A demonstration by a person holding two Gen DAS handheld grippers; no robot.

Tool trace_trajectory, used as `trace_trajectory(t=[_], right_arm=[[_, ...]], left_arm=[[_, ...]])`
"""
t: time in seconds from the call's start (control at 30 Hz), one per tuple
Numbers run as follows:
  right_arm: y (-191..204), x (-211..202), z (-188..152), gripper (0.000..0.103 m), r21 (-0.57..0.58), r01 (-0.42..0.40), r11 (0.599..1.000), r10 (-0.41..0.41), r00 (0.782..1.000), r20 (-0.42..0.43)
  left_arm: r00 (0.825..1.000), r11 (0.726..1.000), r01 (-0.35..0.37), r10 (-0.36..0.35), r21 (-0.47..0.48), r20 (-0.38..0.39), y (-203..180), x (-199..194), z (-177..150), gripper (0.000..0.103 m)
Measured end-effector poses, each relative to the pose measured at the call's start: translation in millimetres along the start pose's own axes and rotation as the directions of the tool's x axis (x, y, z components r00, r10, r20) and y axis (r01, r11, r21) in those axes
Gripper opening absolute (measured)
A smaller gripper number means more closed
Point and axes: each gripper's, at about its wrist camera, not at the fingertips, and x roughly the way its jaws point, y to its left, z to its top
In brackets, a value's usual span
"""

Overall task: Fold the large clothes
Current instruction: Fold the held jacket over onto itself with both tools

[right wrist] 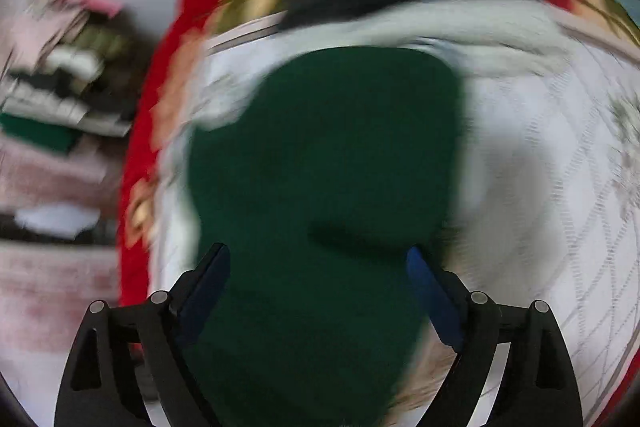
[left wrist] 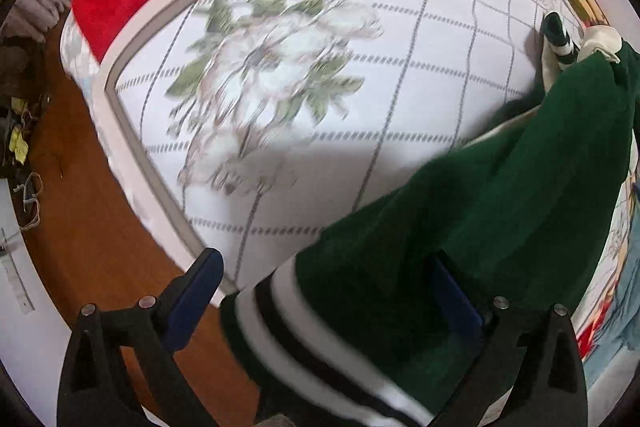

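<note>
Lying across the floral bedsheet (left wrist: 420, 39), the green garment (left wrist: 500, 187) passes between both released hand-held grippers, left (left wrist: 326, 263) and right (right wrist: 318, 259).

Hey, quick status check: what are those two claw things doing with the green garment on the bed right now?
Left tool open, striped cuff lying loose between its fingers. Right tool open over the green garment. Garment draped on the bed, unfolded. Nothing in the way.

The left wrist camera looked steeply down along its own fingers, close above the bed's corner, taking in the white checked sheet (left wrist: 420, 75) and wooden floor (left wrist: 92, 227). The right wrist camera tilted downward too, close over the bed, its picture badly blurred. Both views shared the green garment (left wrist: 480, 219) (right wrist: 328, 163) and that sheet (right wrist: 540, 155).
</note>
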Motion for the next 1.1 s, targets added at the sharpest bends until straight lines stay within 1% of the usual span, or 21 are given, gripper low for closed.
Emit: trace_trajectory(t=[0.07, 0.13, 0.17, 0.2, 0.23, 0.27, 0.3, 0.33, 0.4, 0.43, 0.5, 0.57, 0.63, 0.7, 0.73, 0.77, 0.8, 0.87, 0.93, 1.0, 1.1], right_arm=[[-26, 28, 7, 0.091, 0.028, -0.041, 0.999, 0.042, 0.998, -0.038], [-42, 64, 10, 0.091, 0.056, -0.155, 0.986, 0.159, 0.984, -0.080], [-51, 88, 10, 0.093, 0.108, -0.211, 0.972, 0.223, 0.967, -0.122], [-52, 95, 9, 0.095, 0.123, -0.235, 0.964, 0.248, 0.963, -0.106], [-51, 92, 8, 0.093, 0.111, -0.275, 0.955, 0.282, 0.958, -0.048], [-44, 93, 9, 0.061, 0.088, -0.337, 0.937, 0.341, 0.940, -0.025], [-39, 98, 7, 0.029, 0.102, -0.367, 0.924, 0.374, 0.926, -0.049], [-38, 96, 6, 0.025, 0.104, -0.369, 0.924, 0.375, 0.926, -0.041], [-40, 75, -3, 0.016, 0.128, -0.363, 0.923, 0.361, 0.932, 0.040], [-45, 66, -8, 0.015, 0.162, -0.375, 0.913, 0.366, 0.927, 0.080], [-72, 27, -31, 0.015, 0.285, -0.398, 0.872, 0.352, 0.915, 0.199], [-104, -11, -62, 0.015, 0.387, -0.384, 0.838, 0.283, 0.913, 0.293], [-157, -58, -113, 0.015, 0.538, -0.346, 0.769, 0.158, 0.918, 0.365], [-192, -95, -158, 0.018, 0.623, -0.249, 0.742, 0.016, 0.935, 0.355], [-213, -111, -189, 0.021, 0.672, -0.162, 0.722, -0.063, 0.952, 0.298], [-227, -118, -209, 0.032, 0.698, -0.082, 0.712, -0.104, 0.970, 0.219], [-243, -126, -226, 0.040, 0.713, -0.023, 0.701, -0.115, 0.983, 0.145], [-262, -139, -254, 0.049, 0.722, 0.060, 0.689, -0.114, 0.993, 0.026], [-259, -150, -272, 0.049, 0.698, 0.132, 0.704, -0.109, 0.991, -0.077], [-241, -169, -289, 0.049, 0.620, 0.221, 0.753, -0.132, 0.973, -0.188], [-207, -196, -305, 0.052, 0.504, 0.297, 0.811, -0.198, 0.950, -0.241]], left_arm=[[1.000, 0.999, -0.022, 0.021, 0.038, 0.018, -16, -2, 4, 0.103], [0.998, 0.994, -0.060, 0.056, 0.089, 0.042, -37, -4, 7, 0.103], [0.996, 0.992, -0.073, 0.068, 0.106, 0.050, -43, -4, 8, 0.103], [0.995, 0.989, -0.087, 0.079, 0.124, 0.067, -53, -6, 11, 0.103], [0.994, 0.987, -0.093, 0.084, 0.132, 0.077, -58, -7, 13, 0.103], [0.992, 0.984, -0.103, 0.091, 0.142, 0.089, -65, -8, 14, 0.103], [0.989, 0.982, -0.117, 0.101, 0.151, 0.109, -74, -12, 18, 0.103], [0.986, 0.980, -0.127, 0.109, 0.153, 0.122, -79, -14, 19, 0.103], [0.982, 0.979, -0.139, 0.116, 0.151, 0.152, -92, -22, 22, 0.103], [0.979, 0.979, -0.138, 0.113, 0.148, 0.167, -95, -24, 22, 0.103], [0.976, 0.982, -0.124, 0.094, 0.145, 0.196, -105, -32, 22, 0.103], [0.974, 0.985, -0.098, 0.065, 0.144, 0.215, -106, -45, 19, 0.103], [0.975, 0.989, -0.053, 0.022, 0.135, 0.221, -121, -53, 15, 0.103], [0.977, 0.994, -0.004, -0.019, 0.111, 0.211, -123, -56, 12, 0.103], [0.978, 0.995, 0.010, -0.030, 0.098, 0.205, -122, -56, 10, 0.103], [0.980, 0.996, 0.022, -0.037, 0.081, 0.197, -120, -58, 6, 0.103], [0.981, 0.998, 0.026, -0.038, 0.063, 0.190, -120, -60, 1, 0.103], [0.982, 0.999, 0.023, -0.028, 0.032, 0.184, -114, -63, -8, 0.103], [0.983, 1.000, 0.011, -0.013, 0.012, 0.185, -103, -73, -25, 0.103], [0.982, 1.000, -0.020, 0.020, -0.003, 0.187, -87, -82, -46, 0.103], [0.985, 0.998, -0.059, 0.053, 0.035, 0.164, -82, -74, -63, 0.103]])
